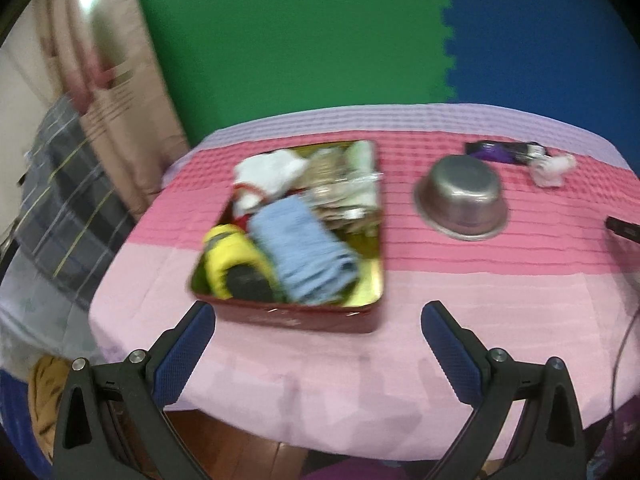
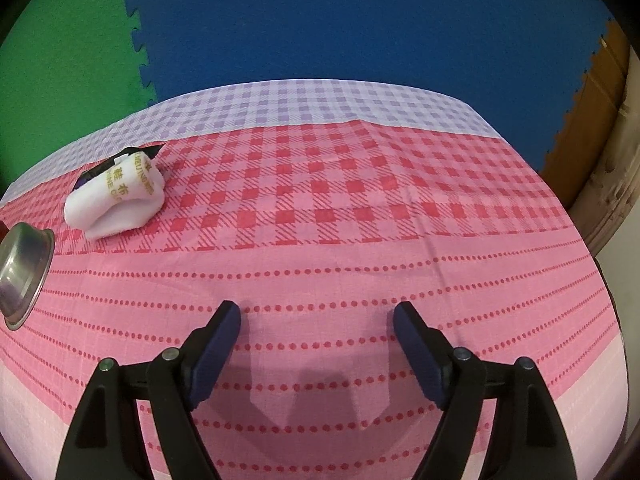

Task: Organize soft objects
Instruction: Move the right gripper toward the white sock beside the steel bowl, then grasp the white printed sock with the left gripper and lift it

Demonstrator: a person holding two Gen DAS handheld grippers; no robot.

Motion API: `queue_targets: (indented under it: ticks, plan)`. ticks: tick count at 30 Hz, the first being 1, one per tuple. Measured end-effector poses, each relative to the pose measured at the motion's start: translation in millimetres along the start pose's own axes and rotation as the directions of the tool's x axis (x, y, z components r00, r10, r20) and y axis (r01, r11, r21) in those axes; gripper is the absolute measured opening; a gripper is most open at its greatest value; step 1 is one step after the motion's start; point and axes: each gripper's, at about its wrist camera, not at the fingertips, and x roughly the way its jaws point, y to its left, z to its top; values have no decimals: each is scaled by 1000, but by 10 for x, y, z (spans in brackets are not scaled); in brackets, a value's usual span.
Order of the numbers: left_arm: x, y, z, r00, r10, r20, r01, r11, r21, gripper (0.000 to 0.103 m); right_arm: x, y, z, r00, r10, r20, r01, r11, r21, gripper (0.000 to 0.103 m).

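Observation:
A red tin [image 1: 296,316] with a gold inside sits on the pink tablecloth. It holds a light blue cloth [image 1: 304,252], a yellow and black soft item [image 1: 228,256], white cloth [image 1: 268,168] and pale wrapped items. My left gripper [image 1: 318,316] hangs open just in front of the tin, nothing between its fingers. A folded white cloth with gold lettering [image 2: 116,200] lies at the far left of the right wrist view; it also shows as the white cloth [image 1: 554,168] in the left view. My right gripper [image 2: 316,316] stands open over bare tablecloth, holding nothing.
An upturned steel bowl [image 1: 460,196] stands right of the tin; the bowl's rim [image 2: 24,268] shows at the right view's left edge. A purple and black packet [image 1: 500,150] lies behind it. Green and blue foam mats line the wall. The table's near edge [image 1: 320,440] drops to a wooden floor.

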Motion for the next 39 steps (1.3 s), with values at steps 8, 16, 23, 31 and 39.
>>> queue_targets:
  ticks: [8,16,23,31,39]
  plan:
    - [19,-619,369,974,-223,-33,225,966,127,102,-35,-44,-11,1000,28,5,-28,999,26,83]
    - [135,-1260,744,907,-413,-78,419,873,249,102,-29,-22,-9,999,42,2,-43,999,21,88]
    - [371,-1869,1051,836,-532,-132,535,739,411,102,-56,-53,-19,997,71,14,-71,996,44,88]
    - [715,-2440,1365,774,-599,-205,597,583,551,97,-96,-86,-31,993,116,32,-118,991,64,88]
    - [1227,-2840,1521,771,-538,-340,620,513,594,62,-118,-108,-42,988,147,43,-150,986,75,88]
